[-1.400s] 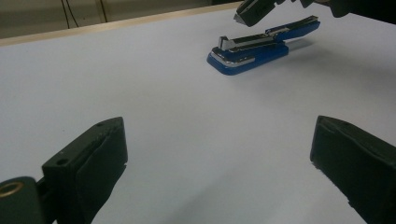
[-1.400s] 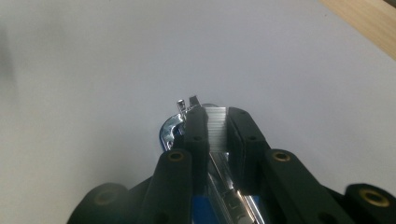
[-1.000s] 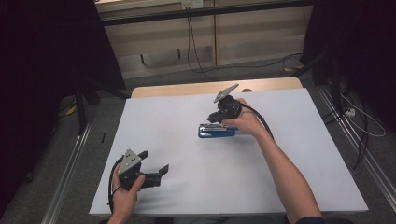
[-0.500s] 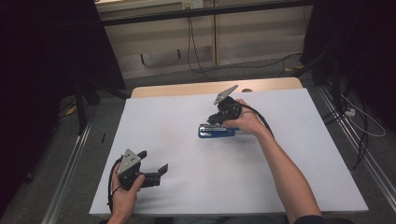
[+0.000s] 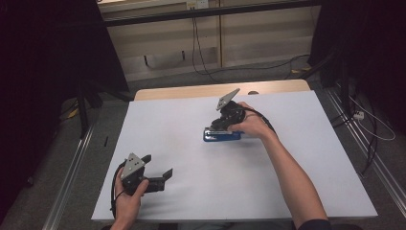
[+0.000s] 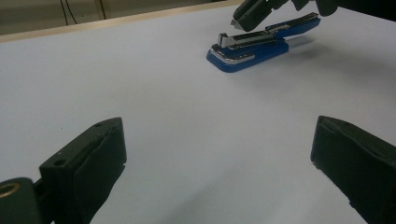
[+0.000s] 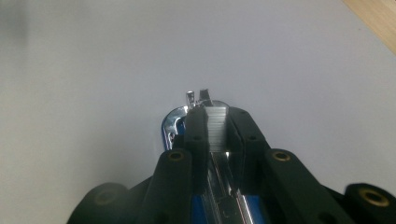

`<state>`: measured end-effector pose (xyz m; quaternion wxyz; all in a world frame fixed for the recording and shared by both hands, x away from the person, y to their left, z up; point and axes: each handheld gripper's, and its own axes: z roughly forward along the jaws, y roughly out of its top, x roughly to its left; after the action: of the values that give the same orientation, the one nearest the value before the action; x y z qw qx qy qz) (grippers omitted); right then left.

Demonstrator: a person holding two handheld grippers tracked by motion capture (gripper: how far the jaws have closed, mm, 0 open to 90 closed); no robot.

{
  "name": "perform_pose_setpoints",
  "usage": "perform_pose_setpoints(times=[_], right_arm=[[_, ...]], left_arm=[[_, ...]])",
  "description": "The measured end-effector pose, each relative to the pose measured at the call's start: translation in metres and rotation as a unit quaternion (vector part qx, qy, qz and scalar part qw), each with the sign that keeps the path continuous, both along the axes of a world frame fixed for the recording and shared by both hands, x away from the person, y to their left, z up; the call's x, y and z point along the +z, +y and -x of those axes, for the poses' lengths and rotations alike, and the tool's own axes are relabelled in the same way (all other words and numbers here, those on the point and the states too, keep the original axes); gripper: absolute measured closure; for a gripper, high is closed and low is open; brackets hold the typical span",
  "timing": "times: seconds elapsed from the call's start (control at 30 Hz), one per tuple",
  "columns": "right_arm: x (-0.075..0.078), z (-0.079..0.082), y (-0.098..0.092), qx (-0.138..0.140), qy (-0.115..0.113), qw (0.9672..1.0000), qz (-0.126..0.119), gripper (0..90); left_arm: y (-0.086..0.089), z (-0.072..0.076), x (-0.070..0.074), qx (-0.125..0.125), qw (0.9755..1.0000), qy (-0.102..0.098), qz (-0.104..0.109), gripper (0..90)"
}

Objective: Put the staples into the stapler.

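We had the white counter [image 5: 287, 191] spread wide under the high view, a wooden strip showing along its far edge. Our right forearm reached in from the bottom right toward the middle, our left hand sat low at the near left corner.

The left gripper [image 5: 158, 178] lay near that front edge, pointing across the counter toward the right, and its jaws stood wide apart with nothing but bare white surface between them; in the left gripper view they framed the stapler well off in the distance.

The blue stapler [image 5: 221, 135] lay flat on the counter just past the middle, chrome nose pointing left in the high view, its top arm lifted off the blue base [image 6: 247, 57].

The right gripper [image 7: 213, 135] came down on it from above, and its jaws were drawn in close on either side of a strip of staples [image 7: 217, 126] over the stapler's open metal channel, gripping it there.
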<state>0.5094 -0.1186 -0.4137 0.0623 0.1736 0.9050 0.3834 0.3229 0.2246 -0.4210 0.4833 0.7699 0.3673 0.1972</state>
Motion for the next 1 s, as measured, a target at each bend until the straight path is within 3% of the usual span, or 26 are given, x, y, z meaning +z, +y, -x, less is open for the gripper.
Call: perform_pose_setpoints(times=[1.0], right_arm=[[-0.0028, -0.0033, 0.0063, 0.038, -0.017, 0.9988, 0.027, 79.4]], left_arm=[[-0.0001, 0.0002, 0.0001, -0.005, 1.0, 0.001, 0.002, 3.7]])
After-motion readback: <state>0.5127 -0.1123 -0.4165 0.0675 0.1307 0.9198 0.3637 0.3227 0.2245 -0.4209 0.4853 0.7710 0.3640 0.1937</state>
